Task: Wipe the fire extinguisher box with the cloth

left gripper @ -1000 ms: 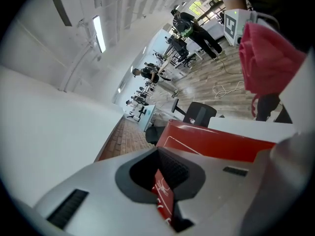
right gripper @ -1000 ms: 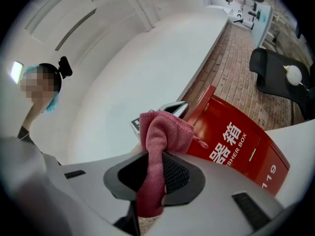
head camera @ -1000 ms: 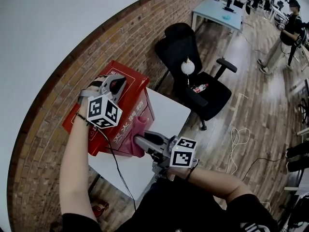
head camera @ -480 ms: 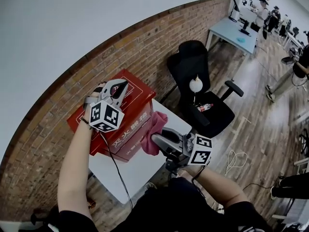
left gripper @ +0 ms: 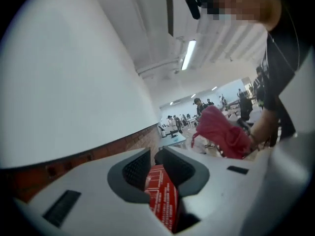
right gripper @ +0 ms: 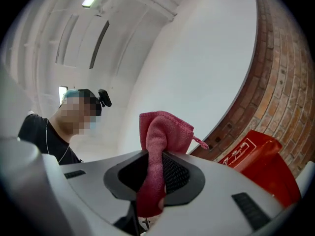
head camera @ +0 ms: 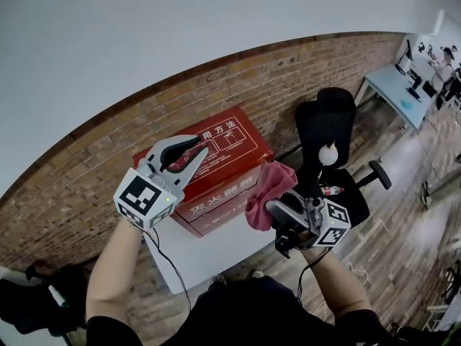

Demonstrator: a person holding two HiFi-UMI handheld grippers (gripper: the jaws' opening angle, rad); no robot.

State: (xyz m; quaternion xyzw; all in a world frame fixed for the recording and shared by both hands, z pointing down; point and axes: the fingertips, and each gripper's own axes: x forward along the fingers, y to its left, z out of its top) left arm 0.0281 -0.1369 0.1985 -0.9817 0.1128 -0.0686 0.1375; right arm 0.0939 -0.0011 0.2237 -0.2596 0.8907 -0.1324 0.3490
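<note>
A: Quick counts. Task thing first?
B: One fire extinguisher box, red with white print. It lies on the one white table, close against the brick wall.
A: Grippers?
B: Two. The left gripper is up over the box's top. The right gripper sits just beside the box's front right corner. There's one cube on each, so two marker cubes.
A: Left jaws?
B: A little apart, and they have just been opening. In the left gripper view the box's red face shows through the gap, but neither pad presses on it. Nothing gripped.
A: Right jaws?
B: Clamped on the cloth. One cloth, pink and bunched, sticking up out of the jaws, with a small loop at its edge.
A: Cloth touching the box?
B: In the head view it overlaps the corner, so I can't tell there. In the right gripper view the cloth stands clear of the box, which sits low at the right.
A: Anything else?
B: One black office chair right of the table. One pale blue desk further back. People are far off and too small to count.
</note>
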